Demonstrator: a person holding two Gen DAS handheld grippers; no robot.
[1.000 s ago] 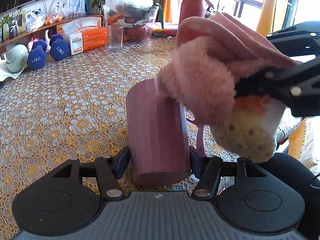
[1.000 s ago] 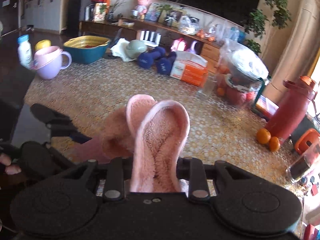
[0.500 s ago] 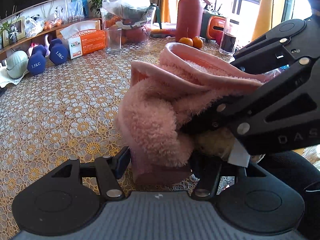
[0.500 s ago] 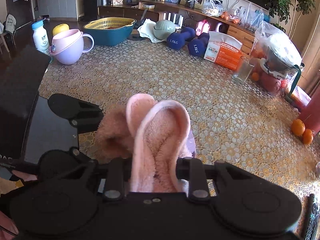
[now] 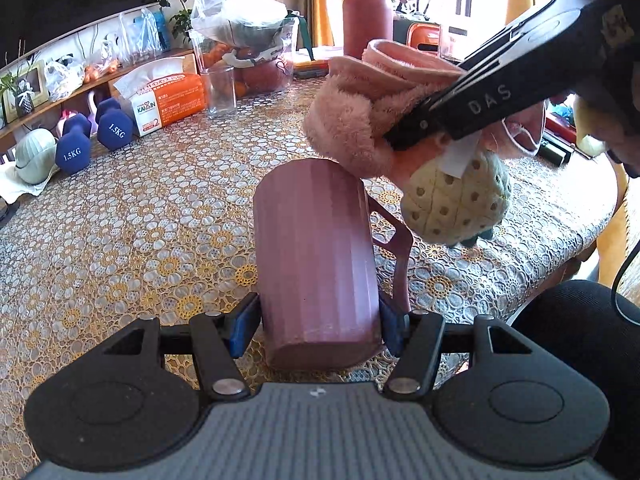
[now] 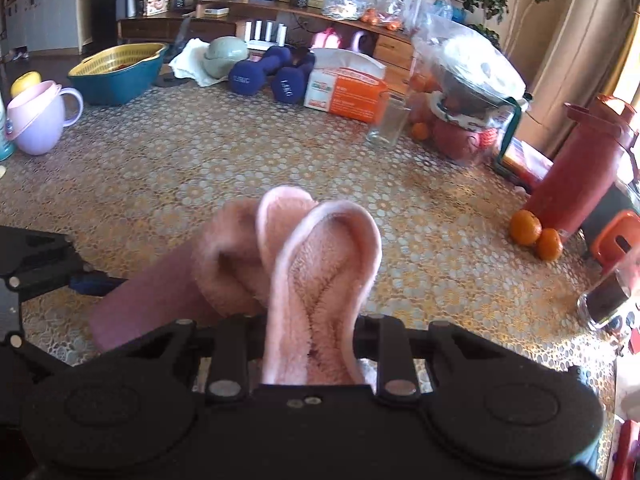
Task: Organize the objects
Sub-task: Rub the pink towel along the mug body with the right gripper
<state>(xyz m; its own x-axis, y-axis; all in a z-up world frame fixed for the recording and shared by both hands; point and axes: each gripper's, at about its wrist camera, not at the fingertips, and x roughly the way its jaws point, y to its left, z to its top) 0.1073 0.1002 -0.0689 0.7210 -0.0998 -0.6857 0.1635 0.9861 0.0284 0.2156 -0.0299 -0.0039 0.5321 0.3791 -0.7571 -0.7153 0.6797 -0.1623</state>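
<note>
Your left gripper [image 5: 318,320] clamps the rigid mauve cup [image 5: 316,256]; right gripper [image 6: 310,344] pinches soft, floppy pink slippers [image 6: 320,280] — grip mid-sole.

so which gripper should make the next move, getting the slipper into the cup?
Right, probably. The right gripper is shut on the pink slipper, whose toe sits at the rim of the mauve cup. The left gripper is shut on the cup, so it should just hold it.

Slipper [image 5: 360,120] above mug [image 5: 316,256] mouth; mug on tablecloth [image 5: 140,220]; dumbbells [image 5: 94,134] left of tissue box [image 5: 168,100], far edge.
</note>
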